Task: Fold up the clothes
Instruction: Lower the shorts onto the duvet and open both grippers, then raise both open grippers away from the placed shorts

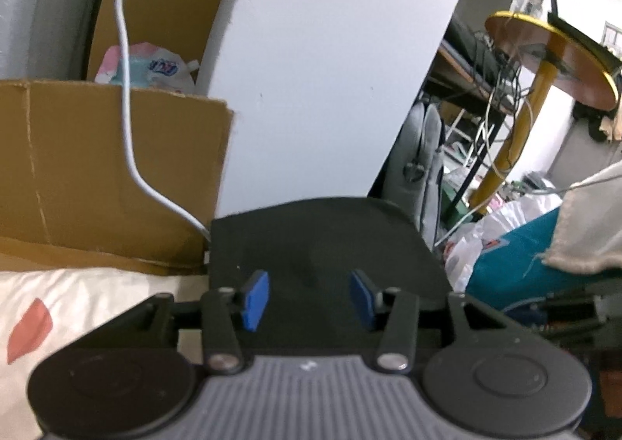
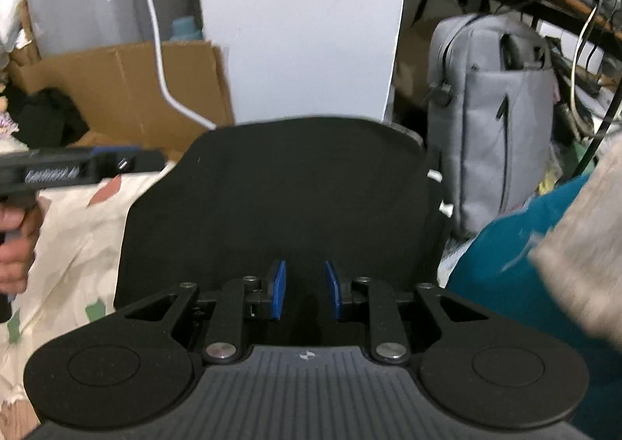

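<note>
Left edge: I see a cream bedsheet with red and green patches (image 2: 77,230), and a brown cardboard box (image 1: 97,167) behind it.
Left gripper: my left gripper (image 1: 307,300) has its blue pads well apart, nothing between them, above the cloth.
Garment: a folded black garment (image 2: 280,202) lies flat on the sheet, below both grippers.
Right gripper: my right gripper (image 2: 305,290) stands narrowly parted, gripping nothing.
Right side: a grey shoulder bag (image 2: 493,121), then teal fabric (image 2: 505,272).
</note>
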Demonstrator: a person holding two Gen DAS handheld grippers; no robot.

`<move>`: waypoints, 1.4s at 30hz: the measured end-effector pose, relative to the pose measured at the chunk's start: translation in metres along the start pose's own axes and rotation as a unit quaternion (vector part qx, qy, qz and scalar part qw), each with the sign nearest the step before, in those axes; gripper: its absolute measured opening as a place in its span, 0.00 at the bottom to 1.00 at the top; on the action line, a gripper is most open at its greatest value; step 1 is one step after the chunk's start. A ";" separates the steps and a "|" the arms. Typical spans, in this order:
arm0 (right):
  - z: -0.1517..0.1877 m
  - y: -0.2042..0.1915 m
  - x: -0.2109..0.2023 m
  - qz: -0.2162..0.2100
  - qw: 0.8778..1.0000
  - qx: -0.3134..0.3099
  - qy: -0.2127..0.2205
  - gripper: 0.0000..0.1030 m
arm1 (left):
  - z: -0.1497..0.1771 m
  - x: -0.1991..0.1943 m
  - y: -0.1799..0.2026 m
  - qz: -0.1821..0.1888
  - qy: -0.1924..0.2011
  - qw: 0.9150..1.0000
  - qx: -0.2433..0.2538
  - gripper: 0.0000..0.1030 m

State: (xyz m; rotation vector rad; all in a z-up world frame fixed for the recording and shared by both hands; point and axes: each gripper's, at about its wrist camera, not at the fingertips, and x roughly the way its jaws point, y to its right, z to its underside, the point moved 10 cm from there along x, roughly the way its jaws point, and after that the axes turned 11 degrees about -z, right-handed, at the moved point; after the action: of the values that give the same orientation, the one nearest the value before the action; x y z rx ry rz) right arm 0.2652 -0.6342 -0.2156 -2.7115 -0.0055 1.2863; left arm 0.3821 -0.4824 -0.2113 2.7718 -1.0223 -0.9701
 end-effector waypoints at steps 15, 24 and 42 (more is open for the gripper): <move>0.074 0.011 0.007 0.030 0.998 0.031 -0.045 0.24 | 0.054 0.016 -0.027 -0.037 -0.077 0.996 0.017 0.39; 0.085 -0.002 -0.018 0.034 0.995 0.041 -0.085 0.24 | 0.048 -0.026 -0.027 -0.044 -0.088 0.995 0.031 0.39; 0.042 -0.068 -0.084 0.022 0.999 0.010 -0.046 0.52 | 0.023 -0.119 -0.030 -0.078 -0.096 0.992 0.028 0.61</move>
State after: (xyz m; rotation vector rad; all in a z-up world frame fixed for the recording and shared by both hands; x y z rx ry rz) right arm 0.1839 -0.5671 -0.1687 -2.6473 0.0577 1.4151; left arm 0.3160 -0.3840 -0.1724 2.8848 -0.8755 -1.2676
